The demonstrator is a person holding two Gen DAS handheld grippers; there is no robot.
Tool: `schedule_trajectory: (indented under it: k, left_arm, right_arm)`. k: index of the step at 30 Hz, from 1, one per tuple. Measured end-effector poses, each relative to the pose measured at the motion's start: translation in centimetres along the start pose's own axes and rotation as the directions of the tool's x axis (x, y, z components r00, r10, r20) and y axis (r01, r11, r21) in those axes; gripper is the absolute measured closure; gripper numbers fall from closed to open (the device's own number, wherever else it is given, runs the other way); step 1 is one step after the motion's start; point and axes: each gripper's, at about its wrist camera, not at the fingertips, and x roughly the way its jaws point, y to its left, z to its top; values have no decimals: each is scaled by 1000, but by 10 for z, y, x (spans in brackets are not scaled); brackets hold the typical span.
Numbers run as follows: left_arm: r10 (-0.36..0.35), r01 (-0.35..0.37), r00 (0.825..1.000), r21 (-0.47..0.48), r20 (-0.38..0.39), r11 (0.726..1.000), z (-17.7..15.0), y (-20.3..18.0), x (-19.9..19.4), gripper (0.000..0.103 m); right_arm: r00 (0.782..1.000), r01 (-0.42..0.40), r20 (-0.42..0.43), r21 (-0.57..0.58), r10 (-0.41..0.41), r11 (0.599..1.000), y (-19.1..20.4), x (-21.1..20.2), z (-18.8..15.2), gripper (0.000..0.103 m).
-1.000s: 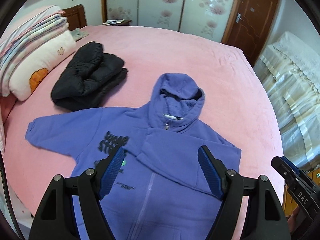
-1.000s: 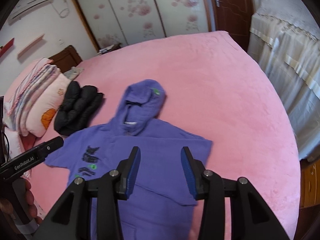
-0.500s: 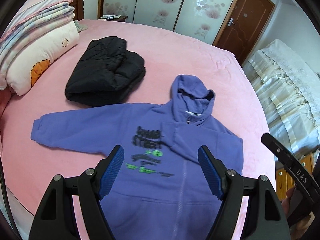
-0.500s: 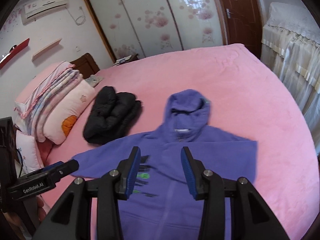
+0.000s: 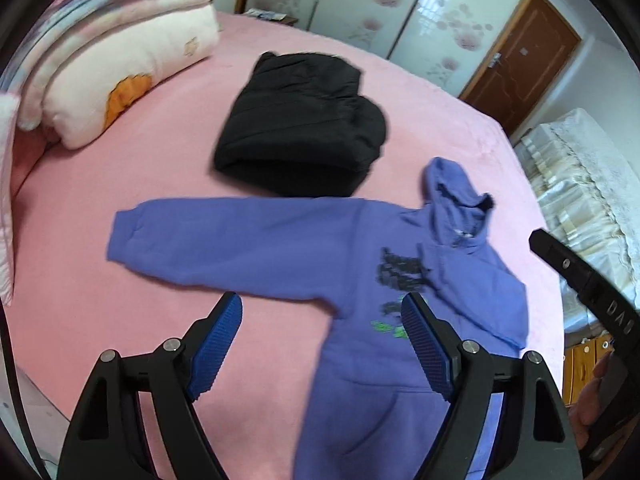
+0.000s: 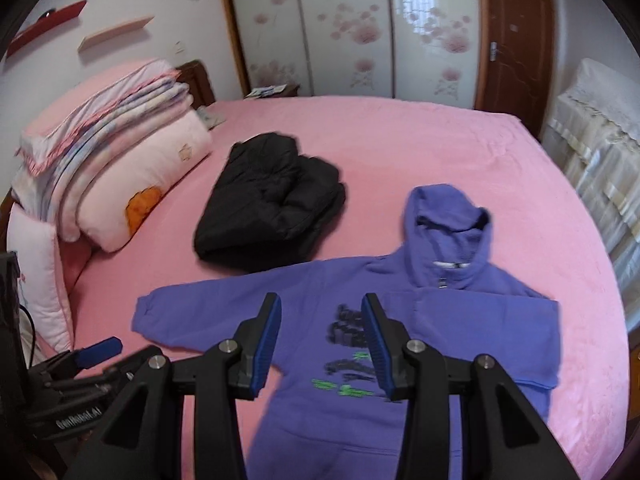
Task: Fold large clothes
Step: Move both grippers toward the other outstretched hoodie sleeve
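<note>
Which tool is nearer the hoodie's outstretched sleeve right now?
Left. The left tool hovers open just short of the outstretched sleeve; the right tool is open over the hoodie's printed chest, farther along.

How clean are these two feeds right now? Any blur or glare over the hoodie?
Left wrist view: motion blur smears the purple hoodie and its chest print; the black jacket has soft edges. Right wrist view: milder blur, print still unreadable. Both views: fisheye bends the pink bed, dark corners, glare only on the wardrobe doors, even daylight on the hoodie.

"GenRobot.AI" on left gripper (image 6: pixel 76 412)
</note>
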Motion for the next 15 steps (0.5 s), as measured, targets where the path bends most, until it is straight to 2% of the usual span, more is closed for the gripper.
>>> schedule_trajectory:
  k: [5,10,12,13,15]
  left_arm:
    - [20,-21,1000,-87,-8,996,1,51,7,23]
    - [107,-110,994,-154,-24,982,5,94,24,23]
    - [99,-106,994,-186,-47,977,6,110,34,23]
    - [91,-102,994,-202,-60,974,6,119,41,23]
    - [71,-88,994,-237,-81,968,7,136,56,23]
  right_arm:
    - [998,-26,-59,-46,24,999,39,33,-3,61]
    - [994,-61,-99,-101,51,993,71,60,-10,61]
    - [993,-66,-107,-122,53,990,81,70,-12,62]
    - [992,-66,-112,-131,52,989,85,75,-14,63]
    - [991,-68,-128,-148,49,987,91,86,-18,74]
